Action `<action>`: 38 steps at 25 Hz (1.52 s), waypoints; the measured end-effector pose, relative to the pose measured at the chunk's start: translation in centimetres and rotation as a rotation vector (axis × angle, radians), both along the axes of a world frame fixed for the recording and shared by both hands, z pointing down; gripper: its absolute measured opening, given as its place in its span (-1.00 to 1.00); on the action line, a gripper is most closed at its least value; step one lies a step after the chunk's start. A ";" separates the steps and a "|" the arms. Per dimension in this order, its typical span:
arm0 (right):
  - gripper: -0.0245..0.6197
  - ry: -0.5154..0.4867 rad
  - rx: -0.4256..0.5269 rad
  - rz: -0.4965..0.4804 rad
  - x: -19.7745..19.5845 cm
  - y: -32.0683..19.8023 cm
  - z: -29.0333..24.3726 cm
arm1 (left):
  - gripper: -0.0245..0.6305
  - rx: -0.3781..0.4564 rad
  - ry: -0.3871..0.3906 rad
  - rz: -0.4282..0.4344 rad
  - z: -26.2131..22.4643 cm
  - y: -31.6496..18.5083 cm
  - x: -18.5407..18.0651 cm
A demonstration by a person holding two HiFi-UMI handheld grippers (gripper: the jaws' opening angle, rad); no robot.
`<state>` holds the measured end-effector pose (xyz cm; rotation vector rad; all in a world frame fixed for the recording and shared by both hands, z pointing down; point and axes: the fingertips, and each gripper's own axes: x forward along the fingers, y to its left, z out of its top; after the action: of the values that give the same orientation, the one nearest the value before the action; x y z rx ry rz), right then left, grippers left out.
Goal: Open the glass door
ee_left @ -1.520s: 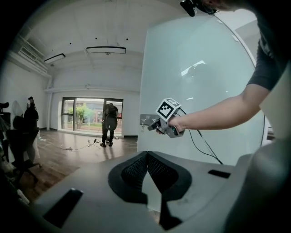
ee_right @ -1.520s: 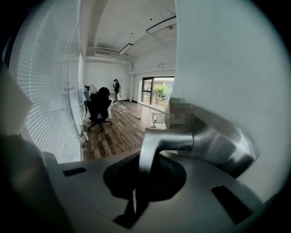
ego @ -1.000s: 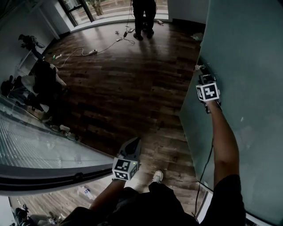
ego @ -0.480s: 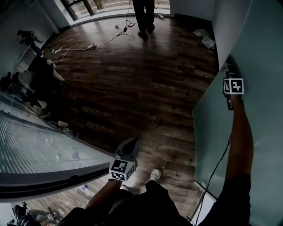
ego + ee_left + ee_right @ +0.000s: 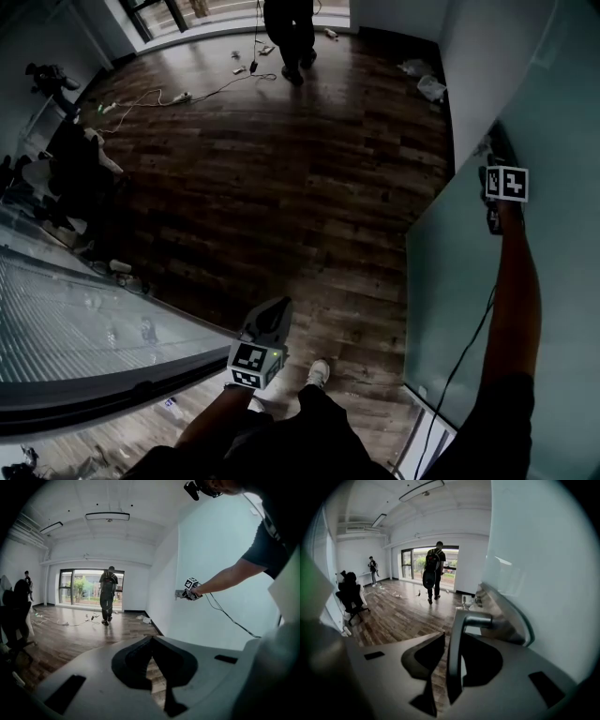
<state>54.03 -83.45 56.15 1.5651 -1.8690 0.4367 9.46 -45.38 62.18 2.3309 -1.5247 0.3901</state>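
The frosted glass door (image 5: 525, 309) stands swung open on the right, its edge toward the room. My right gripper (image 5: 489, 155) is held out at arm's length against the door. In the right gripper view the door's metal lever handle (image 5: 476, 619) runs down between the jaws of the right gripper (image 5: 452, 637). Those jaws are opening, and floor shows between the handle and the left jaw. My left gripper (image 5: 274, 314) hangs low over the wooden floor, shut and holding nothing. In its own view the tips of the left gripper (image 5: 151, 641) meet, and the right gripper (image 5: 180, 594) shows on the door (image 5: 211, 573).
A person (image 5: 286, 28) stands at the far end by the windows, with cables (image 5: 187, 94) lying on the wooden floor. An office chair with dark gear (image 5: 84, 169) is at the left. A curved glass partition (image 5: 84, 328) fills the lower left. Bags (image 5: 427, 84) lie by the far wall.
The door has swung further open, its edge moving right. My right gripper went right and away with it. My left gripper drifted slightly down and left.
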 end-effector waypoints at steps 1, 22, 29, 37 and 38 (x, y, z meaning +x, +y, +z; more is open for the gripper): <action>-0.57 -0.012 0.021 0.010 0.2 0.0 -0.8 | -0.91 0.002 0.000 0.003 -0.3 -0.1 0.0; -0.48 -0.210 0.518 0.092 -16.9 48.2 -6.4 | -0.91 0.124 0.110 0.127 -5.2 15.4 -1.5; -0.87 -0.065 0.502 -0.025 -25.4 67.0 -5.7 | -0.91 0.197 0.126 0.124 -6.8 27.6 -6.5; -0.87 -0.092 0.532 -0.006 -29.3 79.8 -4.7 | -0.91 0.217 0.145 0.160 -7.4 39.9 -6.1; -0.87 -0.096 0.535 -0.005 -29.0 81.3 -4.2 | -0.91 0.216 0.145 0.162 -7.1 41.3 -5.3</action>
<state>25.04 -2.19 51.93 1.9019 -2.1817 -0.0011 4.18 -4.07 55.04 2.5949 -1.3753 0.0931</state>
